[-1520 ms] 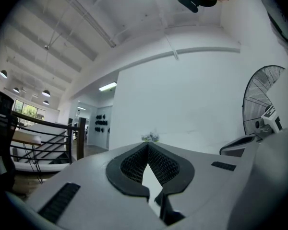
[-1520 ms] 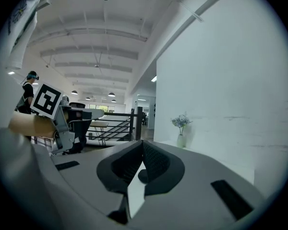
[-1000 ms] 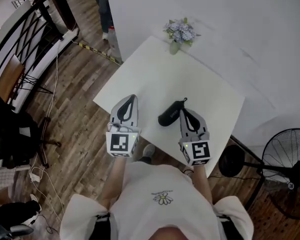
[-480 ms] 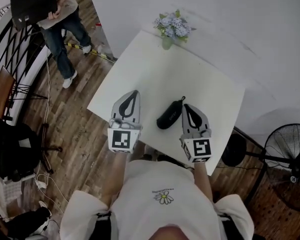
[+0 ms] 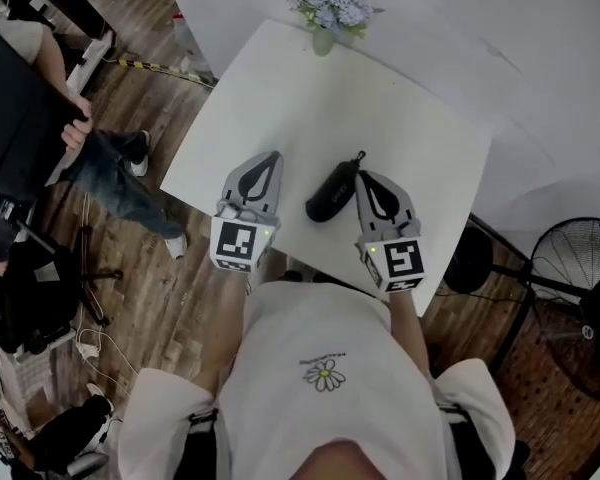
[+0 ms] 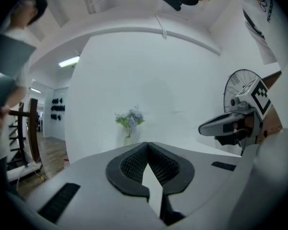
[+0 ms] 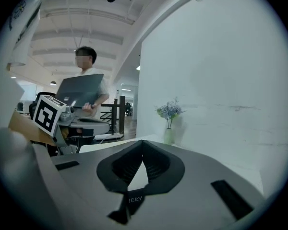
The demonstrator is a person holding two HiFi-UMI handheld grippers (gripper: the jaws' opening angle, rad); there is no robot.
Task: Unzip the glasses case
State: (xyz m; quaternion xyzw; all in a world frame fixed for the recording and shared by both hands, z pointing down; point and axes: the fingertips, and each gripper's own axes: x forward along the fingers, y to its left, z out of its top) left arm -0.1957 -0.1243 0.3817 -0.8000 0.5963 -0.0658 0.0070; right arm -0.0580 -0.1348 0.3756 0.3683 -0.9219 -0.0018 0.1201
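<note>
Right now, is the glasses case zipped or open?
Looks shut: in the head view the glasses case lies on the table as one closed black shape, no gap showing. Zip too small to see.

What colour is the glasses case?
The glasses case is black. It shows best in the head view, against the white table.

White daisy-print T-shirt [image 5: 325,408], grey left gripper [image 5: 271,158], grey right gripper [image 5: 365,176], black-and-white marker cubes [image 5: 237,245]
</note>
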